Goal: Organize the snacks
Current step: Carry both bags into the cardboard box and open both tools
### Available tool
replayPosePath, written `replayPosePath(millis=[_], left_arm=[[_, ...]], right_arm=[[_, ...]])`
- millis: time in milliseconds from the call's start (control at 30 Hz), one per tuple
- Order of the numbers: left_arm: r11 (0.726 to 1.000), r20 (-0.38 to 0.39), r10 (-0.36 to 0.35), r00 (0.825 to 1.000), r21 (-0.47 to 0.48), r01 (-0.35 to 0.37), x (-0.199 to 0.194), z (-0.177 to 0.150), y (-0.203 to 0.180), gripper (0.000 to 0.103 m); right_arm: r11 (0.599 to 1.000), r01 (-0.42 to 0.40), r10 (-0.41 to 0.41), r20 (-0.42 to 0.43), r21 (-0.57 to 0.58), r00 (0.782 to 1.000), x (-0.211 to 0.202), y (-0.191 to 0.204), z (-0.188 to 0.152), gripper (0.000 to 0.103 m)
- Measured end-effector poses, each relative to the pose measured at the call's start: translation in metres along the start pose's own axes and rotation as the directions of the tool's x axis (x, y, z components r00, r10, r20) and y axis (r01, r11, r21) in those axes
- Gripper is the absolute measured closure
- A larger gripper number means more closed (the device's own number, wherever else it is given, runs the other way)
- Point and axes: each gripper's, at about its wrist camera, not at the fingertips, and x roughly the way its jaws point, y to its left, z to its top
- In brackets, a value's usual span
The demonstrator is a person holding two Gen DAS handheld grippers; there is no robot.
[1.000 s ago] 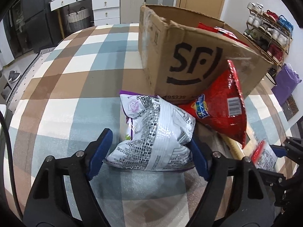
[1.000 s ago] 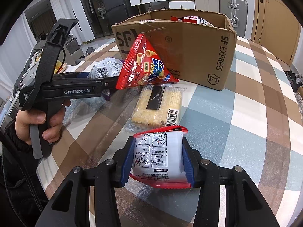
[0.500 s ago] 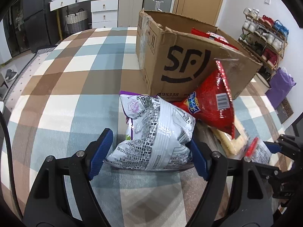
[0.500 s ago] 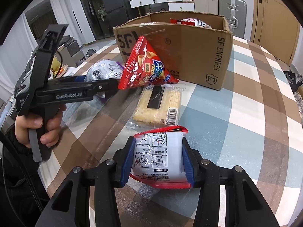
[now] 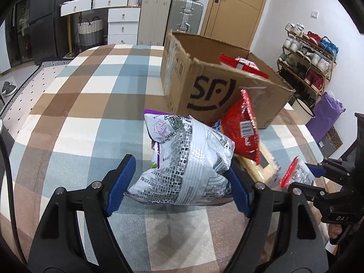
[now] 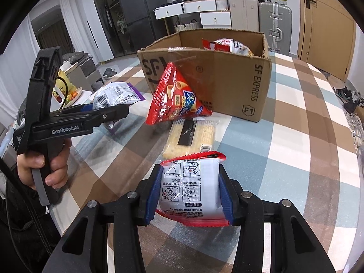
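Observation:
My left gripper (image 5: 179, 166) is shut on a silver and purple snack bag (image 5: 191, 159), held a little above the checked tablecloth (image 5: 75, 122). In the right wrist view that gripper (image 6: 113, 113) and the hand on it are at the left, with the silver bag (image 6: 116, 95) in its jaws. My right gripper (image 6: 190, 170) is shut on a white packet with red edges (image 6: 190, 188), low over the table. An open cardboard box (image 6: 227, 79) stands behind, with red and white packs (image 6: 227, 45) inside. A red triangular snack bag (image 6: 179, 100) leans on its front. A clear cracker pack (image 6: 191, 136) lies flat before it.
The table's far right edge drops to a shoe rack (image 5: 309, 61) and a purple bag (image 5: 327, 111). Drawers and suitcases (image 5: 159, 18) stand beyond the far end. A plate of fruit (image 6: 66, 91) sits off the table, behind the left gripper.
My left gripper has risen and drawn back with the silver bag, so the box looks smaller and farther. The right gripper and its packet have stayed put.

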Motion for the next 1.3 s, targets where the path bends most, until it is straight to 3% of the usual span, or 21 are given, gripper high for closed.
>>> replayPosePath(millis=[600, 1300], left_arm=[[0.998, 0.104, -0.053, 0.993, 0.05, 0.048, -0.04, 0.032, -0.026, 0.027], [0.993, 0.196, -0.044, 0.98, 0.116, 0.021, -0.051, 0.097, -0.05, 0.027]], right_arm=[[1.0, 0.018, -0.016, 0.151, -0.018, 0.988, -0.033, 0.008, 0.04, 0.056], [1.0, 0.023, -0.025, 0.284, 0.009, 0.959, -0.051, -0.009, 0.114, 0.056]])
